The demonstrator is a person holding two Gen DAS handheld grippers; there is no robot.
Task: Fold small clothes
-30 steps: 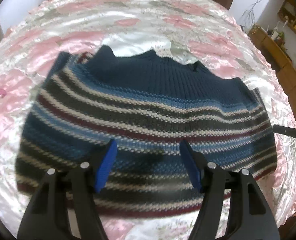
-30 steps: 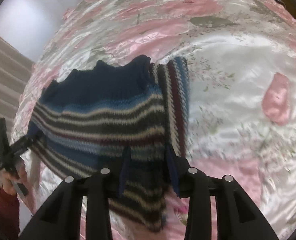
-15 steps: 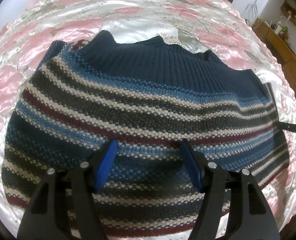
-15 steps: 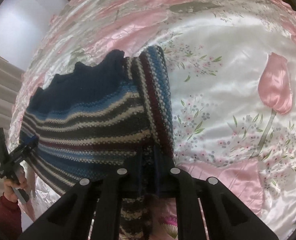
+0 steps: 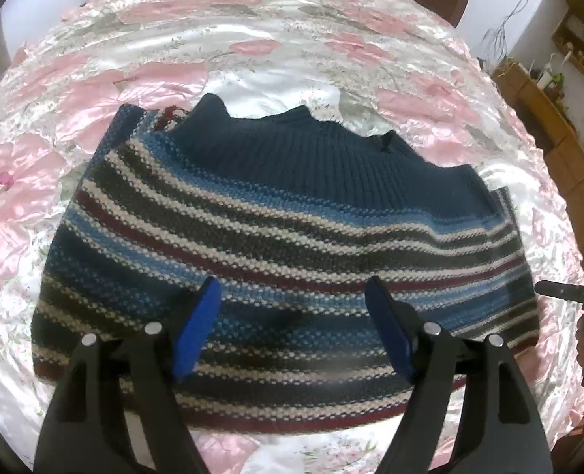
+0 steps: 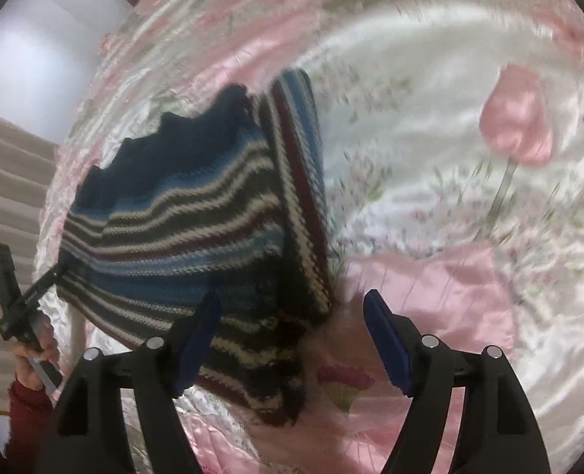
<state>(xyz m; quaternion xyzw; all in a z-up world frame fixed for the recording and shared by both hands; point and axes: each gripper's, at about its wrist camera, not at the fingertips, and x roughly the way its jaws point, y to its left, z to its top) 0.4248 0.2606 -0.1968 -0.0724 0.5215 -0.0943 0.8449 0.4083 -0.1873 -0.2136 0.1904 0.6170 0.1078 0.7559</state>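
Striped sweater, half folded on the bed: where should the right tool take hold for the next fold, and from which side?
Judging by its pose, grip the striped sweater at its near right corner, where the folded-over sleeve strip meets the maroon hem. Come in low from the bedspread side: the layers end in a free stacked edge there. The right tool stands open beside it.

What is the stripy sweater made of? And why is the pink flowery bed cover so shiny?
The sweater looks like knitted yarn, maybe wool: you can see bumpy stitches in the stripes and ribbing along its dark blue edge. It looks soft and matte. The bed cover looks like satin, smooth and glossy, since light bounces off its wrinkles in bright white streaks. Whether it is silk or something man-made, the pictures cannot say.
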